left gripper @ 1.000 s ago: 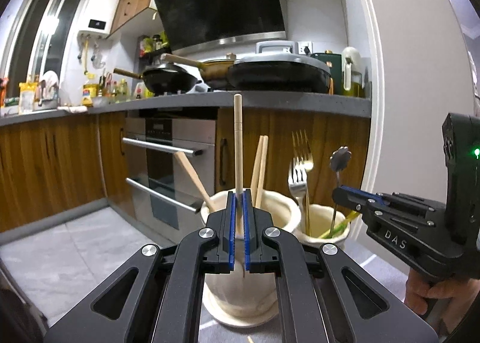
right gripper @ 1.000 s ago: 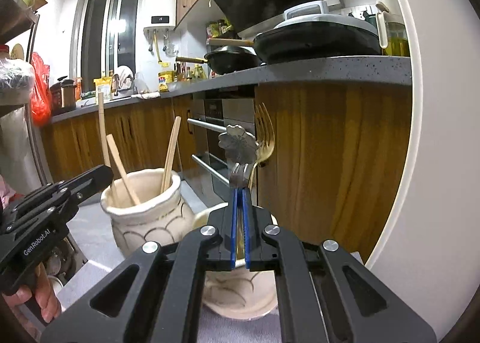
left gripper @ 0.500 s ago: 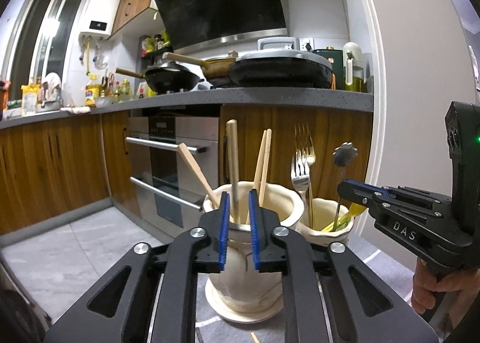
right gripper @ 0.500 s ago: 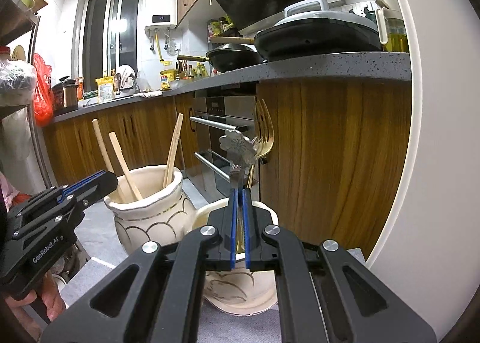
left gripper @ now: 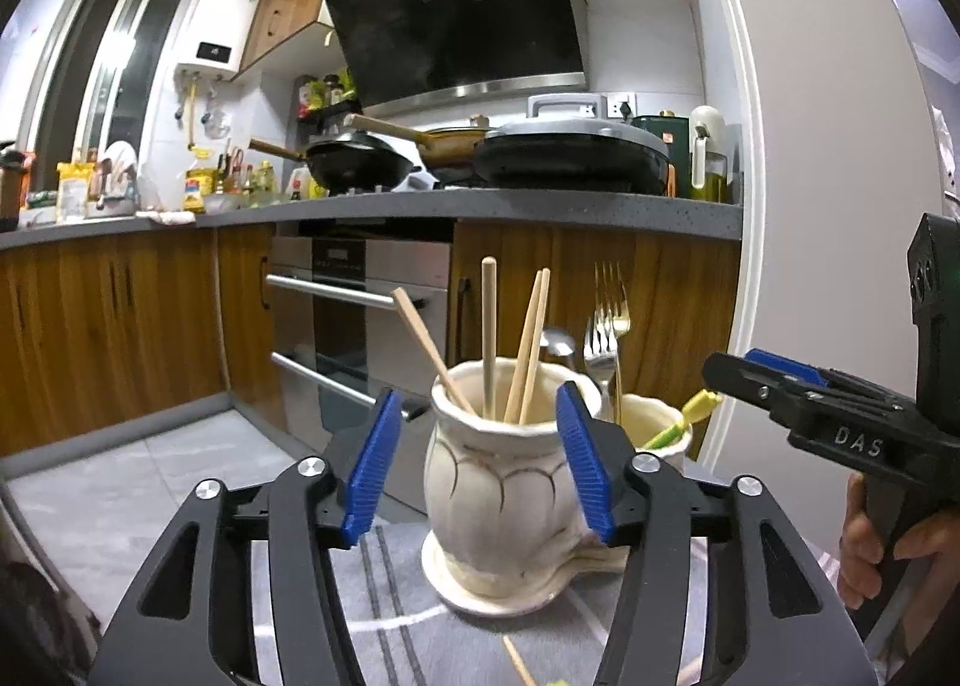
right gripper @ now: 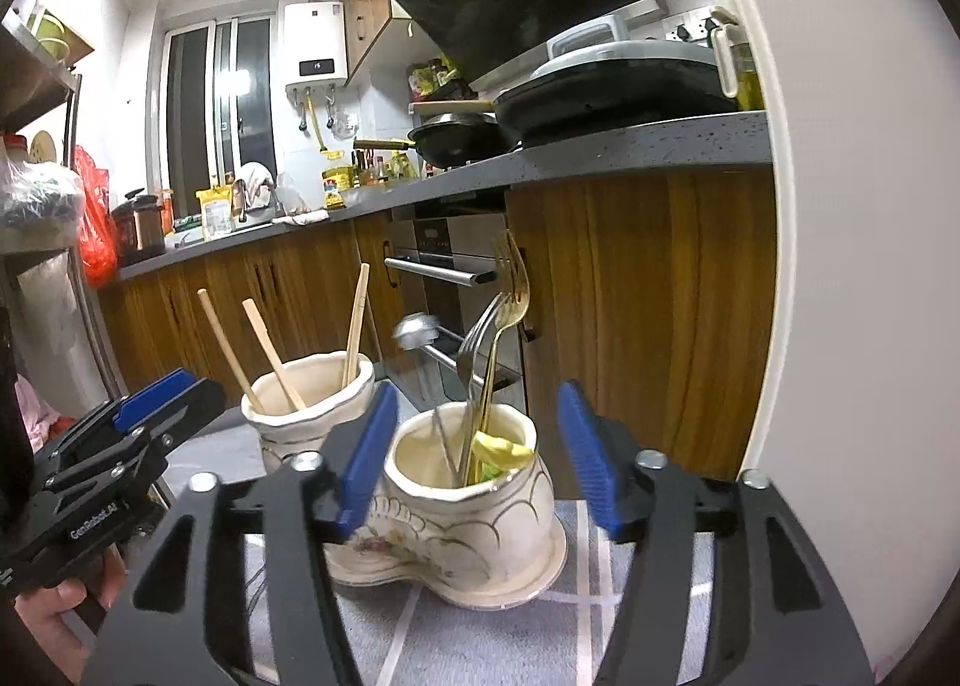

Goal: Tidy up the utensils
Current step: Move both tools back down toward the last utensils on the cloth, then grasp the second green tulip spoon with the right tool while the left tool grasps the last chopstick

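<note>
The left hand-held gripper (left gripper: 480,464) is spread wide before the chopstick pot (left gripper: 504,482); the right hand-held gripper (right gripper: 480,458) is spread before the fork pot (right gripper: 474,500), both holding nothing.

Cream pot (left gripper: 504,476) centre frame, dark curved line pattern; pale wooden chopsticks (left gripper: 489,335) in it. Second cream pot (right gripper: 474,500), scalloped lines, holds gold fork (right gripper: 513,290), silver fork (right gripper: 474,350), yellow-green piece (right gripper: 501,449). Blue gripper pads (left gripper: 372,473), black arms. Grey cloth (left gripper: 390,584), white stripes, bottom.
</note>
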`<state>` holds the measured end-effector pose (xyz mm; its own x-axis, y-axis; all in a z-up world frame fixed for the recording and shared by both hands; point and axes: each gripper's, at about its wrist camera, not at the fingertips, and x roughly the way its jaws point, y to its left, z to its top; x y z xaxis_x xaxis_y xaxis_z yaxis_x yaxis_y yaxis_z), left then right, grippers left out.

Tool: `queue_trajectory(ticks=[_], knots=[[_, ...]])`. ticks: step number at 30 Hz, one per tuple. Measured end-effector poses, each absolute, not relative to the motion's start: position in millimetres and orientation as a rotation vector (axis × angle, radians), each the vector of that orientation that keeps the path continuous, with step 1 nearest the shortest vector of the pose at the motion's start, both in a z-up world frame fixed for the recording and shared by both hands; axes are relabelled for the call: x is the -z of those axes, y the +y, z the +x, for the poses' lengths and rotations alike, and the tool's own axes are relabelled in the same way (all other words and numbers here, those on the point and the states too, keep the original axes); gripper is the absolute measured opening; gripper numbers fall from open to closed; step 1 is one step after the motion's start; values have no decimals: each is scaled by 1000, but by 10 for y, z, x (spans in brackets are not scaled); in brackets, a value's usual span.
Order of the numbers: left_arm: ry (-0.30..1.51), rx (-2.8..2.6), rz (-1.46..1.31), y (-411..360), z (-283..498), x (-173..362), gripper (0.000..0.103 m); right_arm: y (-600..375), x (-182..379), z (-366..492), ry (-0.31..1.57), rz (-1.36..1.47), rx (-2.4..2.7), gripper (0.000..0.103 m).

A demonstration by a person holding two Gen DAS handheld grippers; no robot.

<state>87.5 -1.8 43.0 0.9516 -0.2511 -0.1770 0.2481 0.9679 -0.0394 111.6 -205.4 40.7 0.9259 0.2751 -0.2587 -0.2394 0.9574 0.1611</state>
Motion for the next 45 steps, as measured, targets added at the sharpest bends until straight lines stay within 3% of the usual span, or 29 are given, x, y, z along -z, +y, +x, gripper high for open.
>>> queue_trajectory(ticks=[5,7,10,28,33,35,38,45], knots=[[197,239,-3,38,690,-382,79,-2093,-390,939,295,134,-276,92],[207,235,-2,77,604,-358,84,-2084,-357,863,300,126,-279,98],[232,226,-5,134,523,-313,92,-2033,-296,759,319,93,-275,98],[372,176,12,390,313,30,97,-1306,391,596,717,-75,-409,97],[376,165,-31,513,330,3,97,-1095,471,542,763,-134,-439,76],[383,167,-56,558,343,4,97,-1042,517,536,785,-158,-440,57],[397,171,-86,617,363,7,97,-990,570,568,825,-167,-441,38],[400,174,-84,621,359,15,97,-929,622,636,860,-126,-451,23]])
